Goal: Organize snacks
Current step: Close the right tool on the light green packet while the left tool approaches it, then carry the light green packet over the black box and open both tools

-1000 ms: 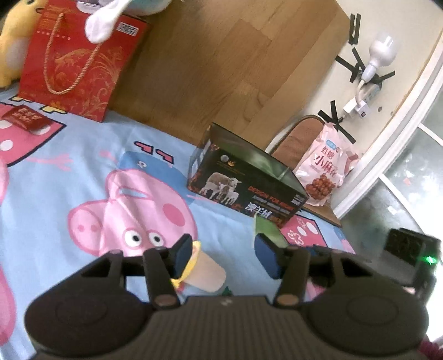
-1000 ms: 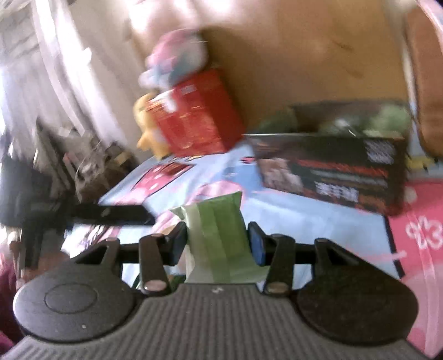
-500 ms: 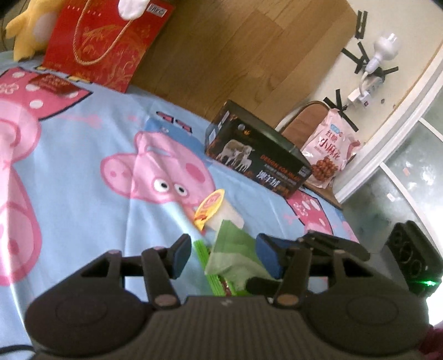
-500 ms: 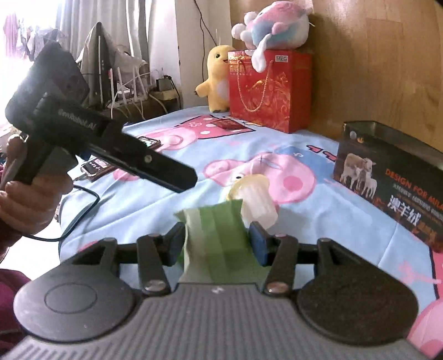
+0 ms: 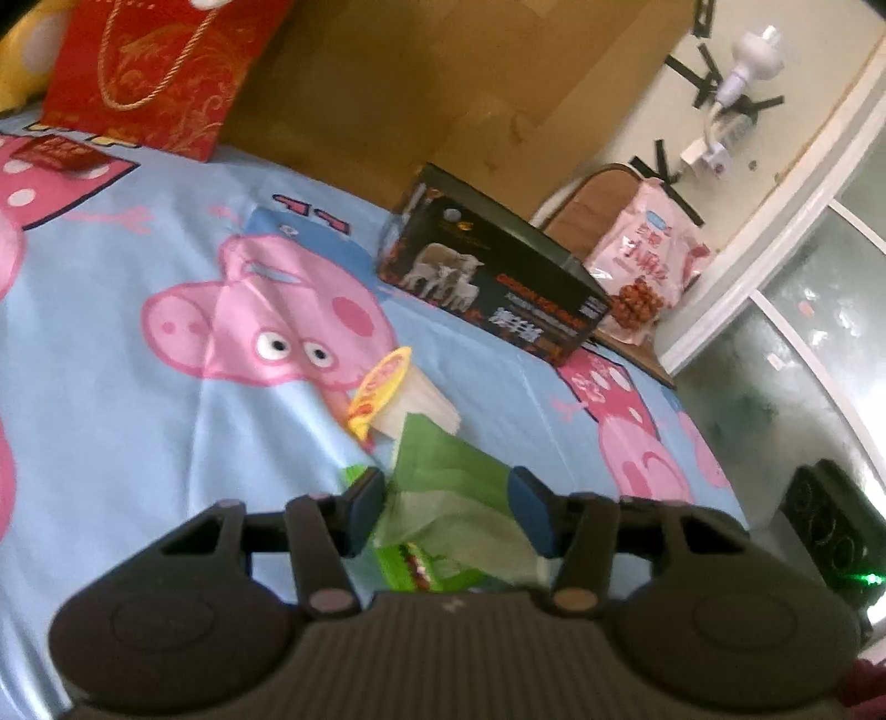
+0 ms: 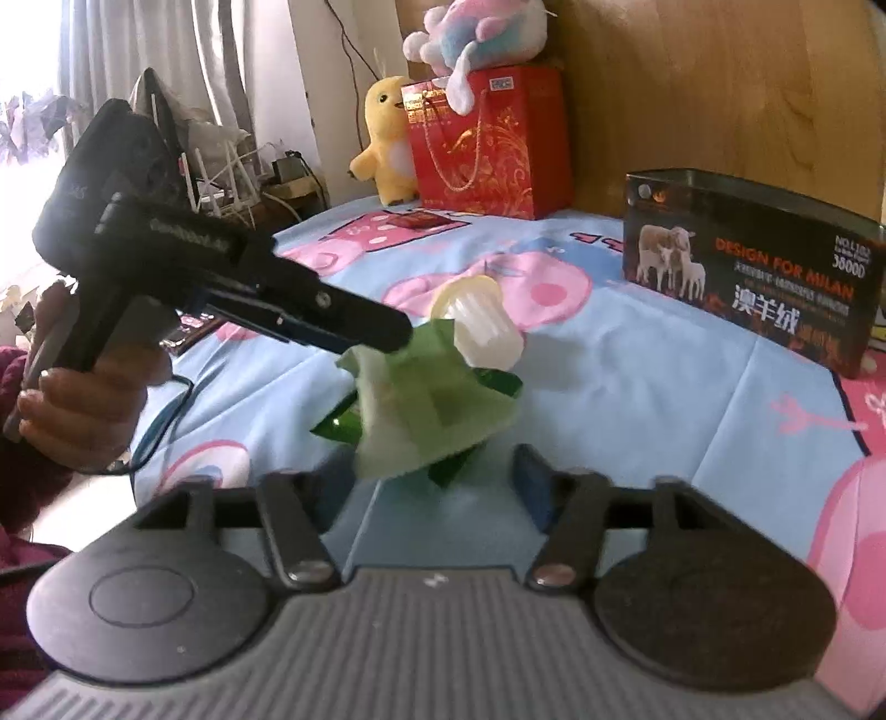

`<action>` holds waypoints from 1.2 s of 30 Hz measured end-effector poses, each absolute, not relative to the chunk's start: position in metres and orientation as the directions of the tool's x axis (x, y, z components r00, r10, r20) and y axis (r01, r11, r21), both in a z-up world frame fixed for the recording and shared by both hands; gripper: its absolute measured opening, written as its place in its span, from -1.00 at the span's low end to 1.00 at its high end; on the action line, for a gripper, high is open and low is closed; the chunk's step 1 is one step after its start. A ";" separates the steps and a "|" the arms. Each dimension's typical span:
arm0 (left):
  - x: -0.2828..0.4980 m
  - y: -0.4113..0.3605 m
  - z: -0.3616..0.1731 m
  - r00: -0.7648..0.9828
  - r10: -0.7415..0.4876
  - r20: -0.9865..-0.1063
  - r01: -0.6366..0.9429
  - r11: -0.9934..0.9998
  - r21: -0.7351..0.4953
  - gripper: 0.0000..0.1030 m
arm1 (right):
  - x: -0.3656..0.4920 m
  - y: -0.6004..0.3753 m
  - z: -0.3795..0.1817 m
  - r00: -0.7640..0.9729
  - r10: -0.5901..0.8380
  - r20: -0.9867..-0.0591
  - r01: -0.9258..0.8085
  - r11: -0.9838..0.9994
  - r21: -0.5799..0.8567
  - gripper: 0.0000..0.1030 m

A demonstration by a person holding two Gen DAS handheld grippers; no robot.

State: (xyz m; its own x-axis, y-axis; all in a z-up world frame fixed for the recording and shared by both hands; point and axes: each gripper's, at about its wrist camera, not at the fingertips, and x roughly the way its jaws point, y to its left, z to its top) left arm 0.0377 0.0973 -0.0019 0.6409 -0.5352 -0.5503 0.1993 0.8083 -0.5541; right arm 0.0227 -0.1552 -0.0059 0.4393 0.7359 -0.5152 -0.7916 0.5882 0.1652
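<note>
Evidently mid-handover: the left gripper (image 5: 447, 512), its jaws just drawn in, pinched a pale green snack packet (image 5: 443, 482) that seemed raised just off the cartoon bedsheet (image 5: 138, 415), beside a yellow-lidded jelly cup (image 5: 387, 387). The right gripper (image 6: 432, 490) had just narrowed too, yet stood released, nothing between its pads. Next, probably, the packet needed carrying to the open black box (image 5: 498, 293), well apart.

Count: 1 green snack packet (image 6: 426, 410), 1 jelly cup (image 6: 482, 321), 1 black box (image 6: 753, 271), 1 red gift bag (image 6: 487, 144), 2 plush toys (image 6: 476, 33).
</note>
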 end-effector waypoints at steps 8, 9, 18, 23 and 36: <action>0.040 0.094 -0.001 0.640 -0.542 -0.545 0.203 0.803 -0.561 -0.11 | 0.024 -0.154 -0.002 0.489 0.724 -0.486 -0.780 0.612 0.127 -0.10; 0.041 0.094 -0.002 0.639 -0.543 -0.545 0.200 0.801 -0.564 -0.11 | 0.024 -0.154 -0.003 0.492 0.721 -0.487 -0.777 0.617 0.127 -0.10; 0.036 0.095 0.006 0.666 -0.537 -0.517 0.212 0.801 -0.559 -0.27 | 0.022 -0.155 0.002 0.531 0.719 -0.449 -0.767 0.632 0.106 -0.14; 0.035 0.095 0.018 0.689 -0.540 -0.484 0.233 0.797 -0.557 -0.27 | 0.020 -0.159 0.011 0.556 0.731 -0.397 -0.767 0.634 0.094 -0.15; 0.093 0.067 0.051 0.700 -0.539 -0.469 0.312 0.821 -0.478 -0.28 | 0.060 -0.176 0.029 0.656 0.680 -0.328 -0.683 0.720 0.126 -0.15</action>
State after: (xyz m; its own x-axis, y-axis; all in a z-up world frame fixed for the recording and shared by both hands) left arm 0.0927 0.0670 0.0512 0.7001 -0.5385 -0.4689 0.3117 0.8213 -0.4779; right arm 0.0601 -0.1756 0.0287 0.6558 0.6798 -0.3282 -0.6830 0.7195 0.1255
